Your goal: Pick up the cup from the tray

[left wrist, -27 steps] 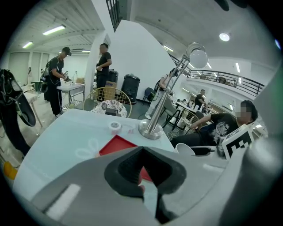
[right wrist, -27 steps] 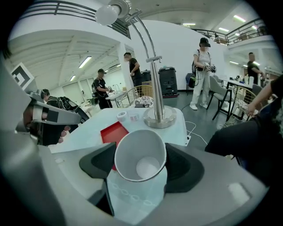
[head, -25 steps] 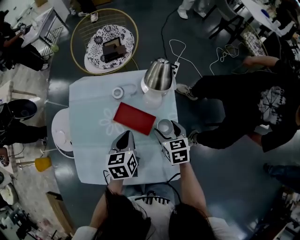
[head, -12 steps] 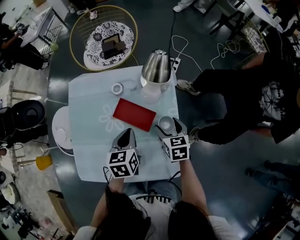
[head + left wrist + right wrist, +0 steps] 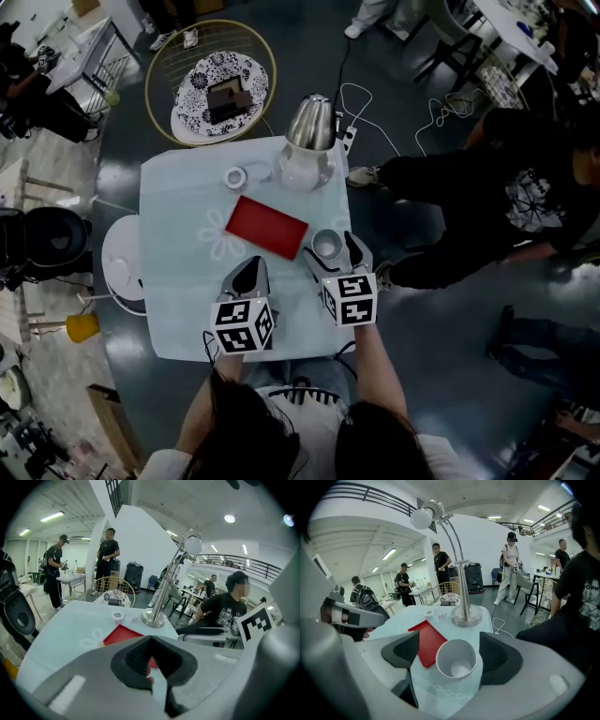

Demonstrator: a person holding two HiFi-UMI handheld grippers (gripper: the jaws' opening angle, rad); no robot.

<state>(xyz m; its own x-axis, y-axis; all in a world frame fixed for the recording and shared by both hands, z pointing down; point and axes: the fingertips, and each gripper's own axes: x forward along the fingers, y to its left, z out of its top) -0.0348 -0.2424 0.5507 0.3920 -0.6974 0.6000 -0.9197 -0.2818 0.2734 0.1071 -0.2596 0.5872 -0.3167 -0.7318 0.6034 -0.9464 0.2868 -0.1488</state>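
Observation:
A white paper cup [image 5: 326, 244] stands upright on the pale blue tablecloth, just right of the red tray [image 5: 267, 227] and off it. My right gripper [image 5: 333, 251] reaches around the cup. Its jaws have just been opening and stand wide. In the right gripper view the cup [image 5: 457, 660] sits between the pads, with a clear gap on the left side, and the red tray [image 5: 427, 639] lies beyond it. My left gripper [image 5: 250, 267] hovers over the cloth below the tray, jaws together and empty. The left gripper [image 5: 152, 674] view shows the tray [image 5: 119, 634] ahead.
A metal lamp [image 5: 309, 141] with a round base stands at the table's far edge, a roll of tape [image 5: 235, 177] to its left. A person in black [image 5: 487, 206] sits close to the table's right side. A round chair [image 5: 211, 82] stands beyond, a white stool [image 5: 122, 267] at the left.
The right gripper's jaws look a little wider around the cup, which stays on the cloth. The left gripper has kept still. The head view has shifted slightly.

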